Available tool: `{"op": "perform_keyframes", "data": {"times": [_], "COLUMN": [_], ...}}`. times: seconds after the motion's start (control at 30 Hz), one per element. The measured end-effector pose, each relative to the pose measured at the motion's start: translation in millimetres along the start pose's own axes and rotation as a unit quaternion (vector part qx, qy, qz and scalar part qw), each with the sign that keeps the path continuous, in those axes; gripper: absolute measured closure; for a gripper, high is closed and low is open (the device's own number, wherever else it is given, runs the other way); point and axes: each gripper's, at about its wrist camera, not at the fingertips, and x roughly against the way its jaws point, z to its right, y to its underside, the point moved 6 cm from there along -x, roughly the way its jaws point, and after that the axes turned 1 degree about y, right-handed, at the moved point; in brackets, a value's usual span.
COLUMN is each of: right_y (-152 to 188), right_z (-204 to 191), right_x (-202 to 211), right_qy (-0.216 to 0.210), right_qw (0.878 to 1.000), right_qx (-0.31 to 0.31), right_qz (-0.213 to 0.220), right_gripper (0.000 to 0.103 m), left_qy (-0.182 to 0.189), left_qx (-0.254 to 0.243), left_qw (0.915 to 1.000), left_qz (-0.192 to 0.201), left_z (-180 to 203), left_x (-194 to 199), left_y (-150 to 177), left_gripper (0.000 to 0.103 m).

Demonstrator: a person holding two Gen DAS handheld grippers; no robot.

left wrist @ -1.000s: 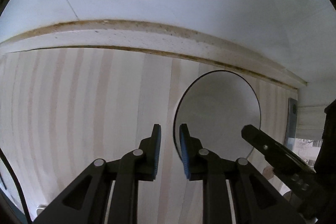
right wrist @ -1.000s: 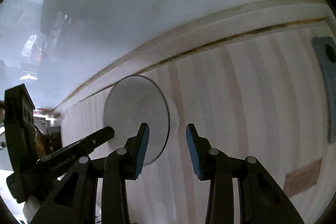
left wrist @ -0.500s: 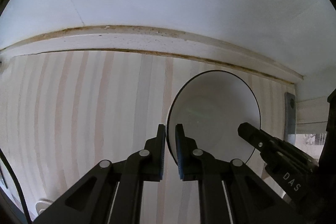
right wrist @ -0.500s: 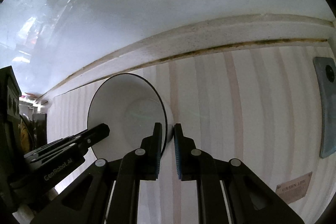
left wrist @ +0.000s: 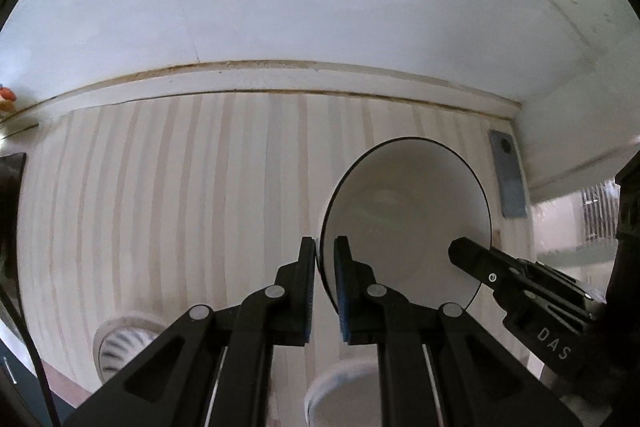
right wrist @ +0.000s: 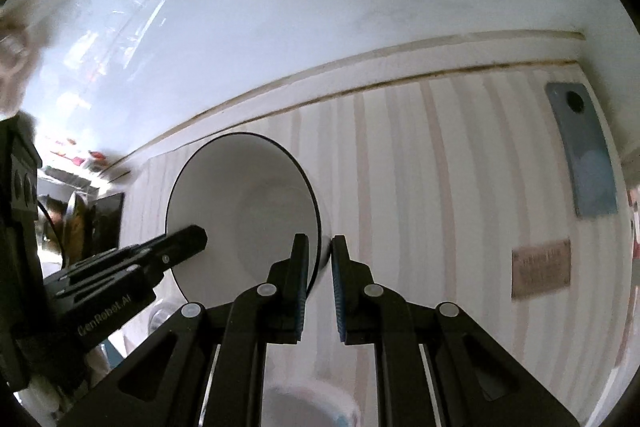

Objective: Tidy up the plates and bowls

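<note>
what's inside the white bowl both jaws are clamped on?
The white bowl looks empty: plain white inside with a faint glare, seen in both wrist views. The left gripper and right gripper cover small parts near the rim; what lies directly under the bowl is hidden.

Left gripper (left wrist: 325, 259) clamping white bowl (left wrist: 408, 219) rim, right gripper (left wrist: 460, 255) opposite

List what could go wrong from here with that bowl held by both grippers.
1. The left gripper and right gripper each pinch only the thin rim of the white bowl, so it could slip or tip if they drift apart.
2. Another bowl and a striped dish sit below; a drop could hit them.
</note>
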Motion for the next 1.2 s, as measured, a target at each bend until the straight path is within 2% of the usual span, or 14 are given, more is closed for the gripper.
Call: {"op": "perform_keyframes", "data": {"times": [0.17,0.23,0.4,0.83,1.2], "right_y": [44,60,103,180,205], "right_z": [-8,-11,-16,1,14], "right_x": [40,51,67,48,22], "right_qy": [0.0,0.001,0.003,0.008,0.017], "right_qw": [1.0,1.0,1.0,0.999,0.997], "right_qx": [-0.001,-0.003,-0.009,-0.021,-0.031], "right_qz": [0.012,0.015,0.011,-0.032,-0.063], "right_gripper": [0.09,0.09,0.09,0.09,0.09], "left_qy": [0.008,0.01,0.013,0.005,-0.01], "left_qx": [-0.008,-0.013,-0.02,-0.032,-0.036], "left_qw": [0.9999,0.9999,0.9997,0.9981,0.9956], "left_qz": [-0.001,-0.001,-0.01,-0.053,-0.086], "left_z": [11,25,28,28,26], "left_x": [15,14,19,-1,-32], "left_y": [31,41,71,131,156], "left_gripper": [0.095,0.095,0.095,0.095,0.095]}}
